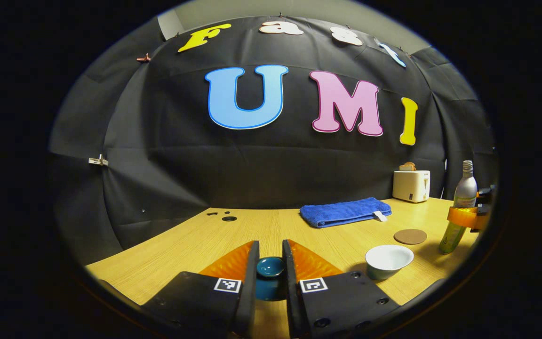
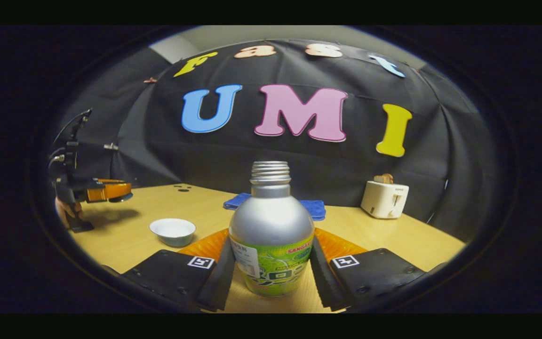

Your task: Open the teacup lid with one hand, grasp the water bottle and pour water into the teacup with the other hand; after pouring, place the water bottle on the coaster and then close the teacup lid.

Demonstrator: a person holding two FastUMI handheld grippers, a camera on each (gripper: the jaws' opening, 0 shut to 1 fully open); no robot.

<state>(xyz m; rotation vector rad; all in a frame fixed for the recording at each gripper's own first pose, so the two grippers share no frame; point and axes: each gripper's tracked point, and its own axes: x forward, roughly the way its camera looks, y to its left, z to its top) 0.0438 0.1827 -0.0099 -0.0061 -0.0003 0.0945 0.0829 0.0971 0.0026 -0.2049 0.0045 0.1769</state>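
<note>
The teacup (image 1: 388, 261) sits uncovered on the wooden tabletop (image 1: 181, 245), a white-lined bowl with a pale outer wall, and it serves here as the landmark for everything else.

In the left gripper view, the left gripper (image 1: 271, 270) pinches the dark blue teacup lid (image 1: 270, 267) by its knob, both fingers pressed against it, holding it to the left of the teacup and apart from it (whether the lid hangs just above the wood or touches it cannot be told). Beyond the teacup and slightly to its right lies the round brown coaster (image 1: 410, 236), bare. Farther back behind the teacup rests a folded blue towel (image 1: 344, 212), and behind the coaster stands a white toaster (image 1: 411, 185) with a slice of bread in its slot.

To the right of the teacup, past the coaster, the water bottle (image 1: 459, 212) stands upright, uncapped, silver on top with a green label below. The right gripper (image 2: 271, 263) closes on it: in the right gripper view, both fingers press against the labelled lower body of the bottle, one on each side, with the bottle's base at the tabletop. From that same view the teacup appears to the left of the bottle, well apart from it, and the left gripper shows farther left still, held by a hand (image 2: 68, 212).
</note>
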